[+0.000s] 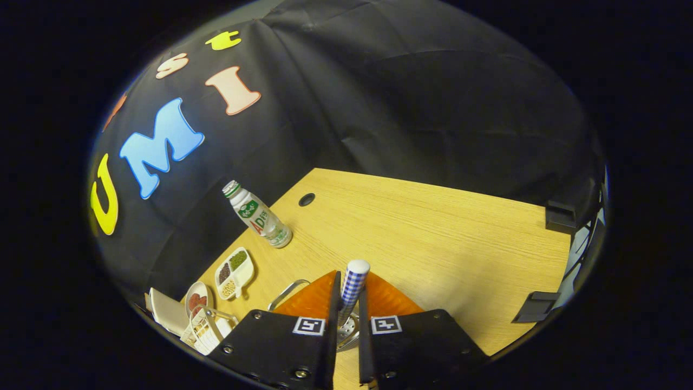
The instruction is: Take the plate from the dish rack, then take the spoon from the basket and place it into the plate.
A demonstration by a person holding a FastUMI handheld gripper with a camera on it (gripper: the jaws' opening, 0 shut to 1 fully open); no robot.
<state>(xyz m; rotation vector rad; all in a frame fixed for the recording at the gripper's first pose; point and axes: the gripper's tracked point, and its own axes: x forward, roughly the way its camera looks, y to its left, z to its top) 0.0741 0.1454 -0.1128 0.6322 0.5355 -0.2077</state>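
Fingers (346, 303) clamped on spoon (353, 284), above orange basket (316, 298)

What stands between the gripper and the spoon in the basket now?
Nothing visible. The gripper has its fingers closed on the spoon's checked handle, which stands up between them over the orange basket.

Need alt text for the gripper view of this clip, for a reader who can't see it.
The gripper is shut on a spoon by its blue-and-white checked handle, held above an orange basket on a wooden table. Beyond the fingers stand a small bottle and a divided snack dish; nearer lie a white plate and dish rack.
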